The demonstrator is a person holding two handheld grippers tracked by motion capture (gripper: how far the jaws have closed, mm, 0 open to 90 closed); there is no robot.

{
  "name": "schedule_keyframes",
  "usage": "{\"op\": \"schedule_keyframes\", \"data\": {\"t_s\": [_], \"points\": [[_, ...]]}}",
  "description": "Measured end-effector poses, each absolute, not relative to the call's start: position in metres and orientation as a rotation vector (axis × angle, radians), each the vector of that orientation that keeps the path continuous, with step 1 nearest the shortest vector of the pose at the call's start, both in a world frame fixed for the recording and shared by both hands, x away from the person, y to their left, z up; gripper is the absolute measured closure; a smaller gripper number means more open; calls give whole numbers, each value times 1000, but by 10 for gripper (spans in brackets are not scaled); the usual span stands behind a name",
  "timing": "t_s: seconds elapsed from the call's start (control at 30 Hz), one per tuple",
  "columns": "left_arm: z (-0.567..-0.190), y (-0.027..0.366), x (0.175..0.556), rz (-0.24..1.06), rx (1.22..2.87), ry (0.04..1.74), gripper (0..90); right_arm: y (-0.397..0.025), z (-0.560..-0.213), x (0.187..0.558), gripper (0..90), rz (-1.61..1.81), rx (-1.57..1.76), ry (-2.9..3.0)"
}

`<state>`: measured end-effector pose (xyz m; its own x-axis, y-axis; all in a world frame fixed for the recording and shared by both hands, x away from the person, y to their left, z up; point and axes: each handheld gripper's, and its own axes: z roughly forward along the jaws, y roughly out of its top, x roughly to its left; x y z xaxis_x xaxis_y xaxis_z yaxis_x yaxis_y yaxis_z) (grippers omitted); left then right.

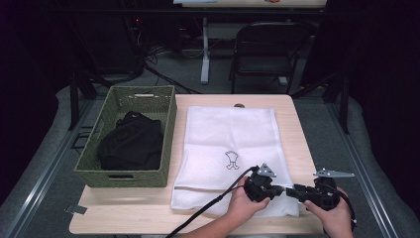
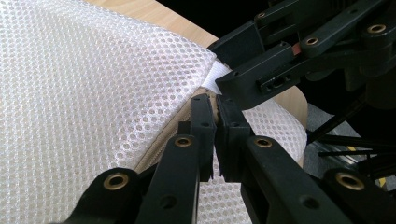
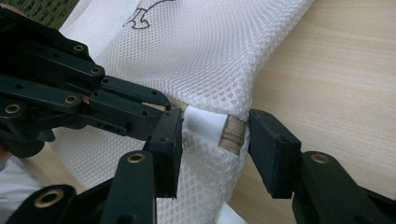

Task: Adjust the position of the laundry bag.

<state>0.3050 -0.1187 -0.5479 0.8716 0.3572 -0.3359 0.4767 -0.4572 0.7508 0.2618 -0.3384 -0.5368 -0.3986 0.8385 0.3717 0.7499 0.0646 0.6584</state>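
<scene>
A white mesh laundry bag (image 1: 230, 144) lies flat on the wooden table (image 1: 297, 129), with a small line drawing near its middle. Both grippers meet at its near right corner. My left gripper (image 1: 283, 189) is shut on the mesh bag's edge (image 2: 93, 84), its jaws (image 2: 215, 100) pinching the fabric beside the zipper seam. My right gripper (image 3: 215, 126) stands open, one jaw on each side of the white tab (image 3: 203, 123) and the brown zipper end (image 3: 235, 135). In the high view the right gripper (image 1: 295, 191) points left, toward the left gripper.
A green woven basket (image 1: 171, 134) holding a black garment (image 1: 131, 144) stands at the table's left. A black folding chair (image 1: 267, 49) and a desk leg are beyond the far edge. Bare wood lies right of the bag.
</scene>
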Motion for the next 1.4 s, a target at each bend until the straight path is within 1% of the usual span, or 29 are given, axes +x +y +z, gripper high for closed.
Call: {"op": "schedule_keyframes", "data": {"t_s": [0.27, 0.3, 0.33, 0.37, 0.47, 0.9, 0.93, 0.97, 1.03, 1.2, 1.4], "points": [[-548, -118, 306, -172, 2097, 608, 868, -337, -536, 262, 589, 1271, 1654, 2226], [-549, -118, 307, -169, 2100, 608, 869, -335, -534, 262, 618, 1260, 1639, 2223], [-549, -118, 307, -169, 2100, 608, 868, -335, -534, 262, 618, 1260, 1639, 2223], [-549, -118, 307, -170, 2102, 608, 868, -334, -533, 261, 651, 1244, 1629, 2221], [-549, -118, 307, -170, 2096, 611, 868, -332, -532, 261, 683, 1232, 1624, 2221], [-550, -118, 308, -169, 2091, 636, 868, -327, -531, 262, 722, 1200, 1601, 2224], [-550, -118, 308, -166, 2091, 639, 868, -326, -531, 262, 733, 1198, 1600, 2224], [-550, -118, 308, -165, 2093, 643, 868, -324, -529, 261, 780, 1203, 1592, 2223], [-550, -118, 308, -172, 2090, 651, 868, -322, -528, 261, 798, 1211, 1576, 2220], [-551, -117, 308, -170, 2093, 653, 867, -317, -526, 260, 802, 1170, 1535, 2246], [-552, -117, 308, -165, 2093, 654, 868, -319, -529, 262, 785, 1179, 1551, 2257]]}}
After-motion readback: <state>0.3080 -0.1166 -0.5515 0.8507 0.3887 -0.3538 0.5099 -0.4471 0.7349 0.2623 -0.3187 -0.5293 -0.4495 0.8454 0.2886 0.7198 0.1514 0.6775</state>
